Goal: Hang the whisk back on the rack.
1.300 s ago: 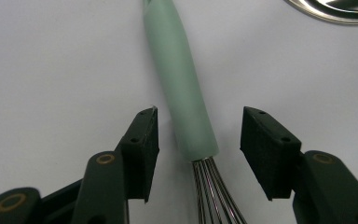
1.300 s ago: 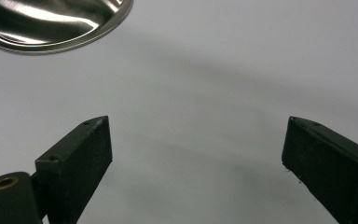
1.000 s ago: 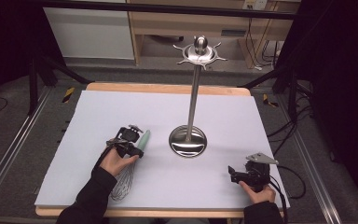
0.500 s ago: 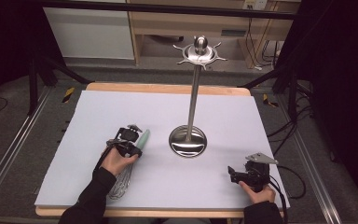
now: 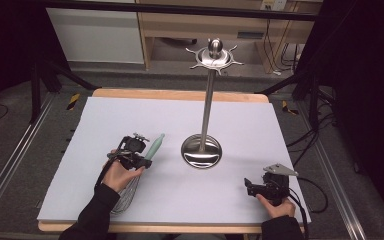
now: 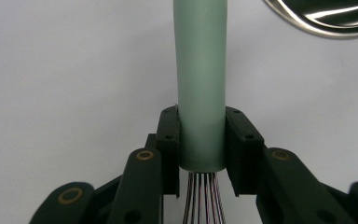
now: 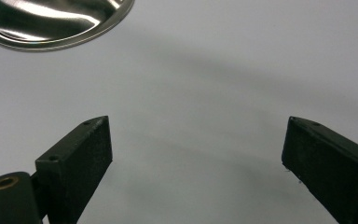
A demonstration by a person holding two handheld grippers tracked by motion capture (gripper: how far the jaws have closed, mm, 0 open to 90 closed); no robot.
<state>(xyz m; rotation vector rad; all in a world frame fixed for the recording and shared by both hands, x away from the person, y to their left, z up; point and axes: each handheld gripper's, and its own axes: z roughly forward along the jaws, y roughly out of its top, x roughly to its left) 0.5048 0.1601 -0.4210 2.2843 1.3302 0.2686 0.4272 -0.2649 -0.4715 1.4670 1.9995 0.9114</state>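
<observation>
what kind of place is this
Probably a lab recording bench, not a kitchen: a white-covered table ringed by dark tripod legs, trailing cables, and a utensil stand as a prop.

whisk [image 5: 130, 192] wires under left forearm

Left hand-held gripper [image 6: 201, 140] clamped tight — right hand-held gripper [image 7: 196, 154] low, jaws spread wide apart.

wooden shelving [image 5: 200, 30] and cables [image 5: 272, 45] stand behind the table [image 5: 180, 95].
</observation>
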